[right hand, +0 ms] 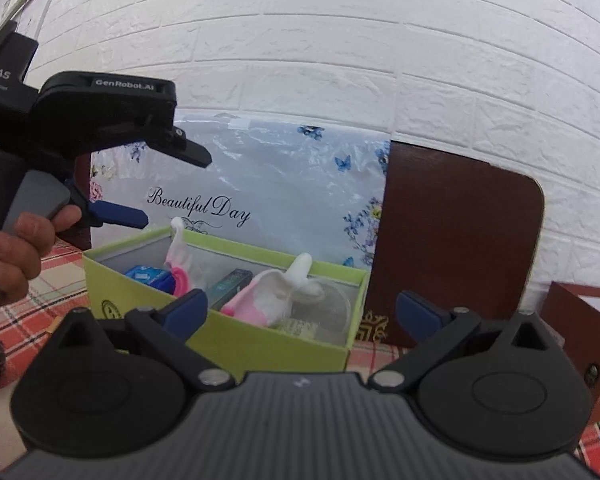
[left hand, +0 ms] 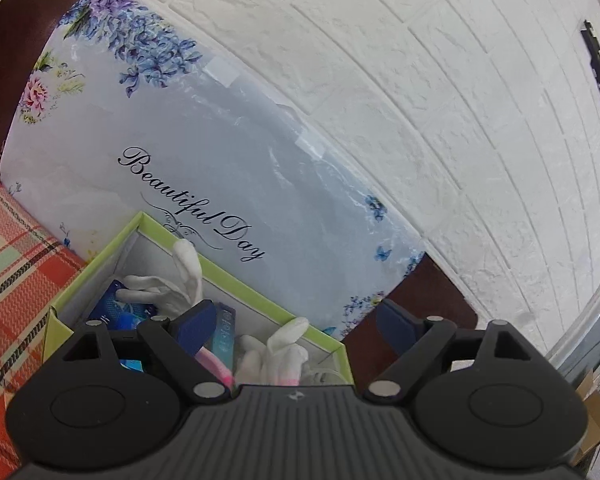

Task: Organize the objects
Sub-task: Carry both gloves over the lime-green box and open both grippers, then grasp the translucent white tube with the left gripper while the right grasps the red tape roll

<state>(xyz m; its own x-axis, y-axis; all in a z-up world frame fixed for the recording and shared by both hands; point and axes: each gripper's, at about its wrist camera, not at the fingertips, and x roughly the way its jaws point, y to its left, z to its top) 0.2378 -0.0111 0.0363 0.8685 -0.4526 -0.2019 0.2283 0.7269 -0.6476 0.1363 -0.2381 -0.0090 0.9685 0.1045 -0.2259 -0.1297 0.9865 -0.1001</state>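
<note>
Green cardboard box point(right hand: 236, 334) sits packed with white gloves point(right hand: 278, 292). Left gripper point(left hand: 300, 326) and right gripper point(right hand: 302, 312) both hang wide open, empty, just before it.

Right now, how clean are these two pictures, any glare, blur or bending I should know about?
Left wrist view: strong fisheye bending curves the brick wall; glare streaks on the plastic-wrapped floral board; text stays sharp. Right wrist view: even daylight, faint sheen on the board; the left gripper and the green box look sharp; dark corners in both.
</note>
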